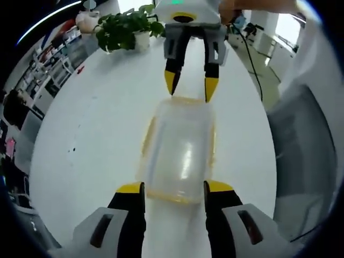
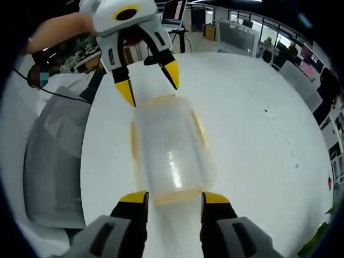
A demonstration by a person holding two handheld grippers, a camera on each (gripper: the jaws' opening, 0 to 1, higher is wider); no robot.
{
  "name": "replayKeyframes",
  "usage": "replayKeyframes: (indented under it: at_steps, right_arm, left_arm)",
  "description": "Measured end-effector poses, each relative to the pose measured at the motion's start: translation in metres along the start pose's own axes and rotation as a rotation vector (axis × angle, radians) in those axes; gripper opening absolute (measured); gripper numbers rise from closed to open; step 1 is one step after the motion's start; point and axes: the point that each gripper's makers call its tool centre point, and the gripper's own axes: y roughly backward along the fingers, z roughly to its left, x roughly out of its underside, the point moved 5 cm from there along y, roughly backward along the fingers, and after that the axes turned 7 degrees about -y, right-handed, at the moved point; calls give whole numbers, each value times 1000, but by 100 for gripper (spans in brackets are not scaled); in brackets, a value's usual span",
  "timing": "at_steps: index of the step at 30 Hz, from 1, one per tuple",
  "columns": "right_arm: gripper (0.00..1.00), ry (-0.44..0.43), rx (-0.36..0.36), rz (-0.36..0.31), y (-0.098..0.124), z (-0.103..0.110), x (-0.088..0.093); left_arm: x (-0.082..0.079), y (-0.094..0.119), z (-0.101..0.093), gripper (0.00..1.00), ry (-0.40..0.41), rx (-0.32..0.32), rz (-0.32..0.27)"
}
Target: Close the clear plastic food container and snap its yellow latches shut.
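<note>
— Clear plastic container (image 1: pixel 180 153) lies lengthwise mid-table (image 1: pixel 97 129), lid on, one gripper at each end.
— Jaws?
— Left gripper (image 1: pixel 174 188) and right gripper (image 2: pixel 174 196) both spread, gripping nothing. White tabletop lies bare along both long sides.

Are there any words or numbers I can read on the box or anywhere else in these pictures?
No, nothing can be read.
The clear container with its yellow latches has no label that shows.
The white table has only small dark specks, not letters.
The shelves far behind are too blurred to read.
</note>
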Motion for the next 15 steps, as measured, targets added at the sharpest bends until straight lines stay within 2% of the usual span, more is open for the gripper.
replayKeyframes:
  at_steps: [8, 15]
  right_arm:
    - [35, 12, -23, -15, -3, 3, -9]
    - [35, 23, -33, -39, -9, 5, -22]
  left_arm:
    - [-7, -4, 3, 40, -31, 0, 2]
    - [-20, -9, 2, 40, -56, 3, -13]
